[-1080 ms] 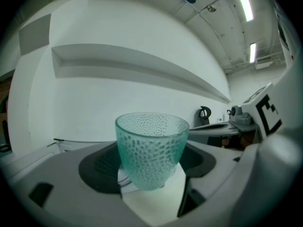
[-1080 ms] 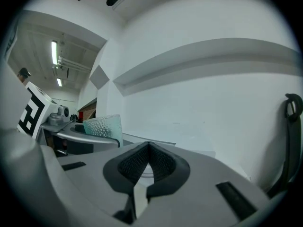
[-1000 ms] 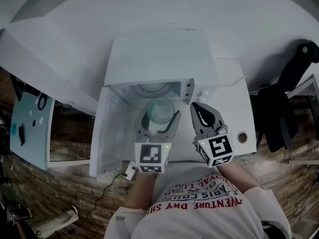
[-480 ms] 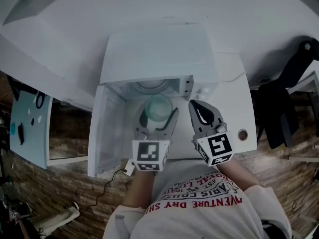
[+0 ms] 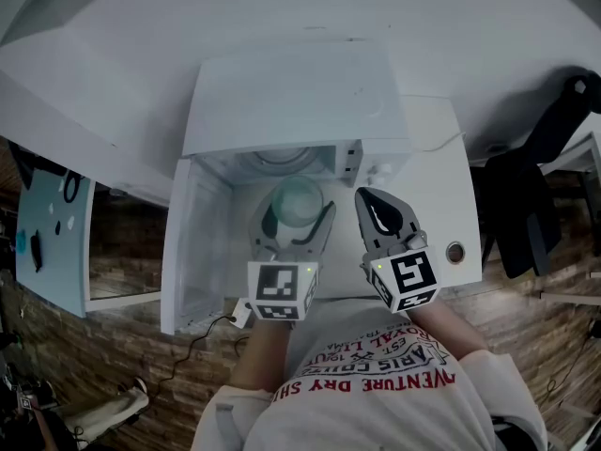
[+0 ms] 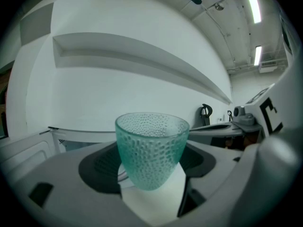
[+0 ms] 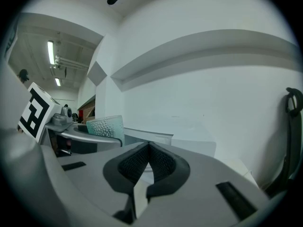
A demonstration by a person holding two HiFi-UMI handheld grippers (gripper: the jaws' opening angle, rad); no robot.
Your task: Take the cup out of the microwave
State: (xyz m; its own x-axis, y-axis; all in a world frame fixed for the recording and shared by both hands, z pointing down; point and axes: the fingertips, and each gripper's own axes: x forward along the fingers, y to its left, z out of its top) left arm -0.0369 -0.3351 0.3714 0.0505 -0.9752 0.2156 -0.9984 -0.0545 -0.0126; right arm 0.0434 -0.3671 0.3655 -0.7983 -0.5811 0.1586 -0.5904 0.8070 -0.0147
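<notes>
Left gripper view: your left gripper (image 5: pixel 295 218) pinches the cup (image 6: pixel 151 150) by its sides, upright so nothing tips, just outside the open microwave (image 5: pixel 291 101); your right gripper (image 5: pixel 371 203) hangs beside it, jaws pressed together, empty.

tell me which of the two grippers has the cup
The left gripper: the teal cup sits clamped between its widely spread jaws, while the right gripper has its jaws shut together on nothing.
</notes>
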